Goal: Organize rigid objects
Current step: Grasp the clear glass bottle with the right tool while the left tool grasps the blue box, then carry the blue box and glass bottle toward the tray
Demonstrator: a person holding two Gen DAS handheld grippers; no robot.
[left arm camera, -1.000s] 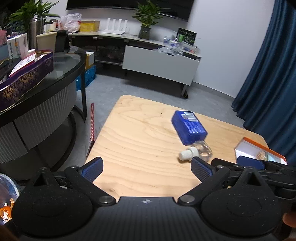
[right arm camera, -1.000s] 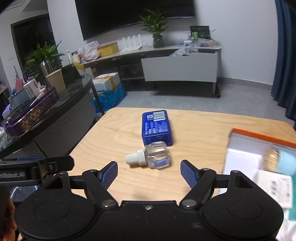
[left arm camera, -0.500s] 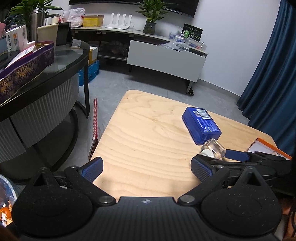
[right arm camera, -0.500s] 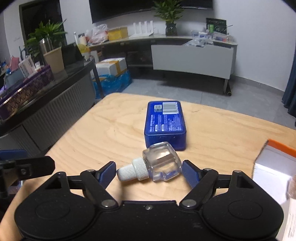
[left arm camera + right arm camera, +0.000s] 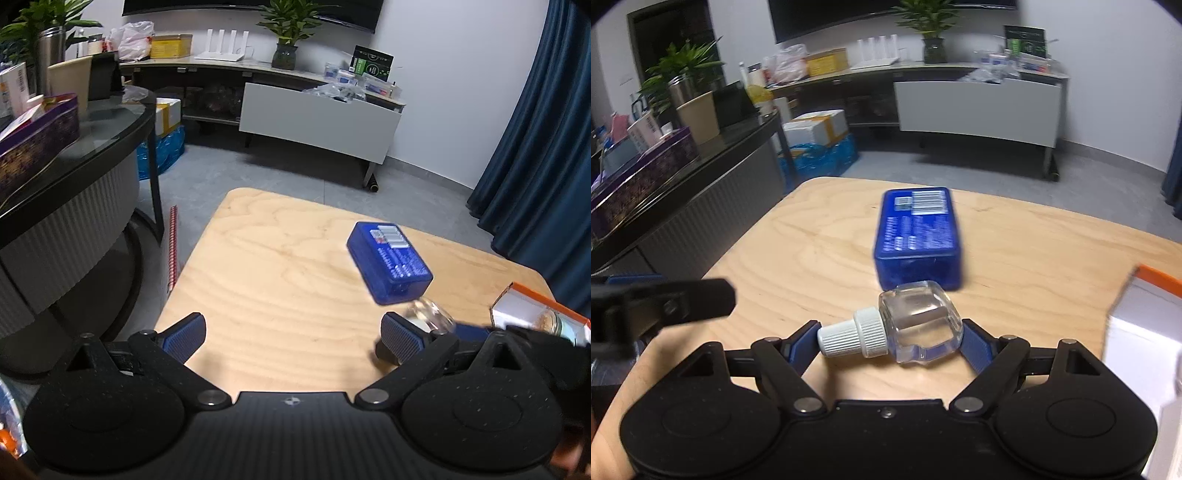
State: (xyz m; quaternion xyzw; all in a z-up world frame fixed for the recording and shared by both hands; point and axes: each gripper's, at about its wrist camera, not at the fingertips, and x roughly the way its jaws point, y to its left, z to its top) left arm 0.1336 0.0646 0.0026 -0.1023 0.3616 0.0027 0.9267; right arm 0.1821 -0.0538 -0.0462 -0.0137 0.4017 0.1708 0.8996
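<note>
Right gripper [image 5: 890, 341] is closing in around the little clear bottle [image 5: 916, 325], which was out in front of it a moment ago and is now lying between its two blue fingers [image 5: 975, 345], white cap [image 5: 855, 338] pointing left. The fingers look close to touching it, so the grab is likely starting. The bottle is lying on the wooden table [image 5: 812, 251], just in front of the blue box [image 5: 918, 236]. Off to the right, an open orange-edged box [image 5: 532, 314] is holding a small jar [image 5: 550, 321]; the bottle is probably going there. Left gripper [image 5: 291, 334] is hanging wide apart, holding nothing.
</note>
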